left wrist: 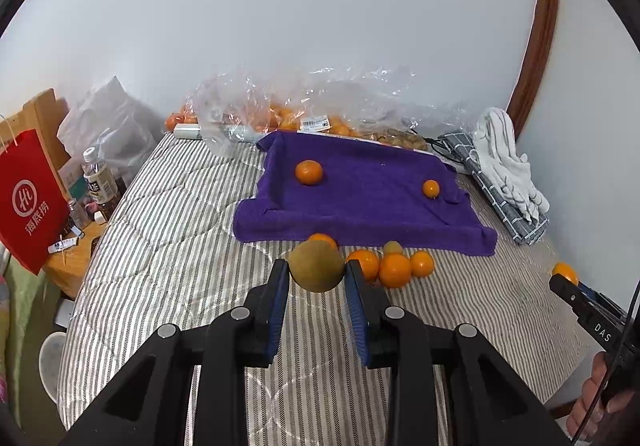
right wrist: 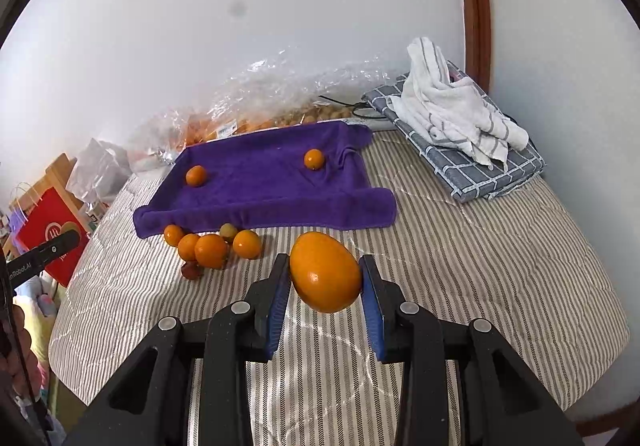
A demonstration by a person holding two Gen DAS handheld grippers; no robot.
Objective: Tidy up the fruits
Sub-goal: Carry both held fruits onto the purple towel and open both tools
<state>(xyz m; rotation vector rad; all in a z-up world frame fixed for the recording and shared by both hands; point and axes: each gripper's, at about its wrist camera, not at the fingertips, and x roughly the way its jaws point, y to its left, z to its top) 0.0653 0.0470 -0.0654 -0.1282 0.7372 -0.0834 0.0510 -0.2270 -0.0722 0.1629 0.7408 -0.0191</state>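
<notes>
Left wrist view, frame centre: our left gripper (left wrist: 317, 273) clamps a greenish fruit (left wrist: 316, 265); our right gripper (right wrist: 325, 278) clamps an orange (right wrist: 325, 272). Both look firm, light, smooth-skinned, best gripped across the middle, above the bed (right wrist: 460, 266).

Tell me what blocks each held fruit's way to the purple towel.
Nothing blocks the right claw and its big orange fruit. A cluster of small oranges lies before the purple towel, right of the left claw's brownish-green round fruit.

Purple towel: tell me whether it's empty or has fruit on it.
Not empty. Two oranges, one and another, sit apart on the purple towel.
</notes>
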